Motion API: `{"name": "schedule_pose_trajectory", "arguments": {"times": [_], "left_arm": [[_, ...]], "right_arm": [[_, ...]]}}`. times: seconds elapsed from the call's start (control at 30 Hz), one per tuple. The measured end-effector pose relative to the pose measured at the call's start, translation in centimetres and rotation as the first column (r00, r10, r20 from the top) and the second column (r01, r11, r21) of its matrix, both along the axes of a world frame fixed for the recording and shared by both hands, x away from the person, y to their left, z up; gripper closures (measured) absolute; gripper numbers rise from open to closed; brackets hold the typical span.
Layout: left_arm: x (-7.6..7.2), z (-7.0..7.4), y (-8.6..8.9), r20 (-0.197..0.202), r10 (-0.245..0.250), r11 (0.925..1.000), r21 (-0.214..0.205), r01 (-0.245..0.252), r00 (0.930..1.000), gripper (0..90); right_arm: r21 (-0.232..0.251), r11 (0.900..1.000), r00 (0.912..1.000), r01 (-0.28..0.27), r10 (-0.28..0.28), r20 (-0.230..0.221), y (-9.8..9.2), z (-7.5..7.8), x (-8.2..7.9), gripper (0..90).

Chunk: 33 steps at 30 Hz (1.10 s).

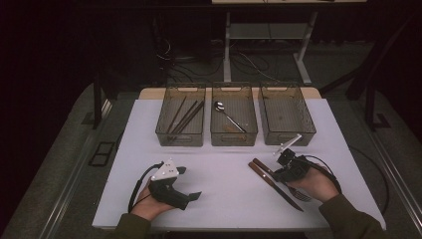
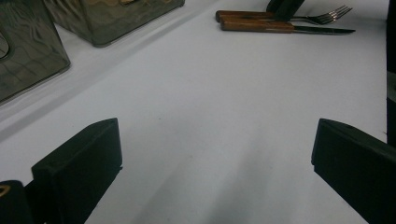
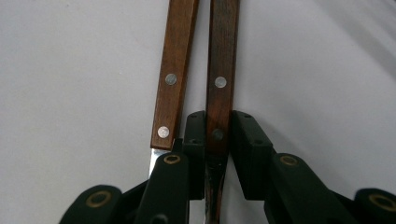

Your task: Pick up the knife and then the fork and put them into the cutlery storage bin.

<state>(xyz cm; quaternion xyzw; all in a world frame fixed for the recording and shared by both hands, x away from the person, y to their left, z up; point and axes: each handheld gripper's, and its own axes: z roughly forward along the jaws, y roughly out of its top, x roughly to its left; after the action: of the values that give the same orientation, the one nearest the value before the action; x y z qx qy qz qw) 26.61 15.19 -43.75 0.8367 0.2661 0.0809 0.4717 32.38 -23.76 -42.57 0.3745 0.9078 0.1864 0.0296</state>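
**A:** Your right gripper (image 3: pixel 218 135) has its jaws pinched on the wooden handle of the fork (image 3: pixel 221 70), down by the rivets where the handle meets the metal neck. The fork lies on the white table (image 1: pixel 219 199) at the near right, tines toward you.

**B:** And the knife (image 3: pixel 173 88)?

**A:** Just beside it, on the left in the right gripper view. The two handles run almost parallel and I can't tell whether they touch. That's your main risk: one jaw sits right against the end of the knife handle, so when you lift, the knife may get dragged or flicked along.

**B:** Is the grip itself sound?

**A:** It looks narrow to me. You hold a slim handle near one end, so the long free part could swing or slip out if you tilt quickly.

**B:** Where would it go?

**A:** Three clear bins stand along the far edge. The left bin (image 1: pixel 180 115) holds chopsticks, the middle bin (image 1: pixel 234 115) a spoon (image 1: pixel 225 114), and the right bin (image 1: pixel 286 114) looks empty. Their walls are tall; a drooping fork could catch a rim.

**B:** My left gripper (image 2: pixel 215 154)?

**A:** Its jaws are spread wide over bare table at the near left, holding nothing and well apart from the cutlery.
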Motion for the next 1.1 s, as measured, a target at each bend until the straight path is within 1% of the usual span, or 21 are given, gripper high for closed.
{"name": "schedule_pose_trajectory", "arguments": {"times": [0.17,0.27,0.37,0.43,0.5,0.57,0.67,0.8,0.83,0.9,1.1], "left_arm": [[0.0,0.0,-0.1,-0.001,-0.004,1.0,0.003,0.004,1.0,0.5],[0.0,0.0,0.0,-0.001,-0.005,1.0,0.004,0.005,1.0,0.5],[0.0,0.0,-0.1,-0.002,-0.007,1.0,0.005,0.007,1.0,0.5],[0.0,0.0,-0.1,-0.001,-0.007,1.0,0.003,0.007,1.0,0.5],[0.0,0.0,-0.1,0.0,-0.007,1.0,0.003,0.007,1.0,0.5],[0.0,0.0,-0.1,0.0,-0.007,1.0,0.004,0.007,1.0,0.5],[0.0,0.0,-0.1,0.001,-0.009,0.9999,0.005,0.009,1.0,0.5],[0.0,0.0,-0.1,-0.001,-0.008,1.0,0.004,0.008,1.0,0.5],[0.0,0.0,-0.1,-0.001,-0.007,1.0,0.002,0.007,1.0,0.5],[0.0,0.0,-0.1,0.0,-0.008,1.0,0.003,0.008,1.0,0.5],[0.0,0.0,0.0,0.001,-0.007,1.0,0.003,0.007,1.0,0.5]], "right_arm": [[-0.078,0.9969,0.9978,-0.011,0.006,-0.067,1.0,0.3,0.9,75.1],[-0.124,0.9921,0.9943,-0.017,0.004,-0.107,1.7,0.5,1.5,75.0],[-0.171,0.9851,0.9897,-0.024,0.0,-0.143,2.4,0.6,2.0,75.2],[-0.194,0.9807,0.9868,-0.026,-0.006,-0.162,2.8,0.6,2.3,75.6],[-0.221,0.9746,0.9861,-0.033,-0.004,-0.166,3.0,0.6,2.4,76.5],[-0.235,0.9713,0.9851,-0.035,-0.006,-0.172,3.2,0.6,2.5,76.9],[-0.237,0.971,0.9851,-0.035,-0.006,-0.172,3.2,0.7,2.5,77.0],[-0.215,0.9757,0.9859,-0.04,0.004,-0.167,2.9,0.7,2.5,77.0],[-0.207,0.9779,0.9863,-0.033,-0.002,-0.165,2.8,0.7,2.4,77.1],[-0.19,0.9812,0.9877,-0.034,0.004,-0.156,2.6,0.7,2.4,77.0],[-0.136,0.9904,0.9932,-0.024,0.008,-0.116,1.8,1.1,2.5,77.0]]}}
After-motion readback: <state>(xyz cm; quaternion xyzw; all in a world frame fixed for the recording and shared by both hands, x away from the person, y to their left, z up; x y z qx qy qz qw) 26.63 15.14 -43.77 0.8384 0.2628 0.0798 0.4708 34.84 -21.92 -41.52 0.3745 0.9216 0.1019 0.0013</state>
